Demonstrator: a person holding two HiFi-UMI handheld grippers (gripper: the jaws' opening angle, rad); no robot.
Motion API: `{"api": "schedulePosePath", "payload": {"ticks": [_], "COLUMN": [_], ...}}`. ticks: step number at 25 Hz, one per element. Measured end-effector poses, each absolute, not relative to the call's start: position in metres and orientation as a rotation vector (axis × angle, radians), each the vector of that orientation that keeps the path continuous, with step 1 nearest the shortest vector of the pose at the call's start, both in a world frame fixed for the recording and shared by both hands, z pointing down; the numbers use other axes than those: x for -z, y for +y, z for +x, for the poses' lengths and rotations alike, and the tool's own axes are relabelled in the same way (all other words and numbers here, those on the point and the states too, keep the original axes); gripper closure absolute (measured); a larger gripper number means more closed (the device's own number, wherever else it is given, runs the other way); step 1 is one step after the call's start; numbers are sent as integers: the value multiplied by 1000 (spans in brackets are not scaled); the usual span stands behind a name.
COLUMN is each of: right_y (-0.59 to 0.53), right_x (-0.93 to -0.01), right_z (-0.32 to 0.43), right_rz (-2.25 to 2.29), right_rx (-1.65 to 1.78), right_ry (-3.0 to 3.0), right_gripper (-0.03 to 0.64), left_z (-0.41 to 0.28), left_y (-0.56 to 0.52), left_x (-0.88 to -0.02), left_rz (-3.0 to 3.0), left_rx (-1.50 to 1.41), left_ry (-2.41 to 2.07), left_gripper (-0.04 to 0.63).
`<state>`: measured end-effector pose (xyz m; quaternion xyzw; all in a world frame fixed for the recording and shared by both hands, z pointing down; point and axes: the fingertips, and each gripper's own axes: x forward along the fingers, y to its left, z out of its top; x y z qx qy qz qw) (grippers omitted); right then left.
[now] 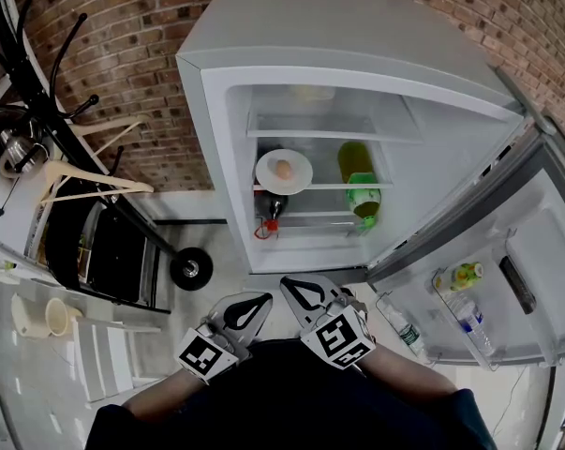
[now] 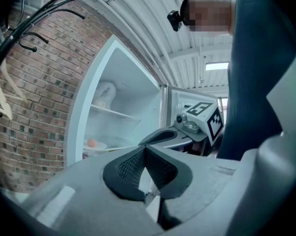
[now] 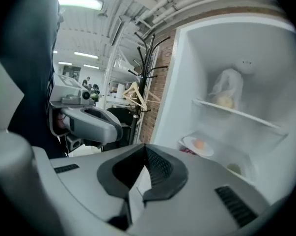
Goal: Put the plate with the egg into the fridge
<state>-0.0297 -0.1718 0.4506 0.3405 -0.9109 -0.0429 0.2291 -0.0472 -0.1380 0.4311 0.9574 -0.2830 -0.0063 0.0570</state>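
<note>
Fridge (image 1: 338, 26) opening clear at the front; door (image 1: 544, 251) stands wide to its right. Inside, plate (image 1: 301, 180) and green bottle (image 1: 362, 190) occupy the middle shelf, with a gap between them.

This looks like a kitchen corner staged inside a large workshop or lab hall. A tall white fridge (image 1: 357, 54) stands open against a red brick wall (image 1: 123, 26), with a black metal coat stand (image 3: 148, 58) beside it. Above the fridge run white ceiling pipes (image 2: 118, 14) and long strip lights (image 3: 79, 3).

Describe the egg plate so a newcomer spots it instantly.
Look inside the open white fridge, at its middle shelf. On the left sits a round white plate bearing one egg; its neighbour to the right is a green bottle.
</note>
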Motion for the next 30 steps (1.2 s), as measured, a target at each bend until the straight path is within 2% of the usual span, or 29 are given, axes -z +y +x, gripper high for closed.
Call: {"api": "schedulePosePath", "payload": {"ticks": [3,14,30], "right_y": [-167,-155,-151], "right_x": [-457,-462,-470], "right_z": [-30,-37,-39], "right_rz": [944,921,897], "right_rx": [-18,-167,-193], "right_ry": [-2571,-2676,-2684], "right_gripper": [604,606,606], "left_z": [-45,-42,-40], "left_y": [-137,-133,-132], "left_x": [-432,-432,-433], "left_rz": [2906,2911,2917], "left_rx": [22,8,5], "left_ry": [-850,-830,-826], "left_gripper": [597,597,597]}}
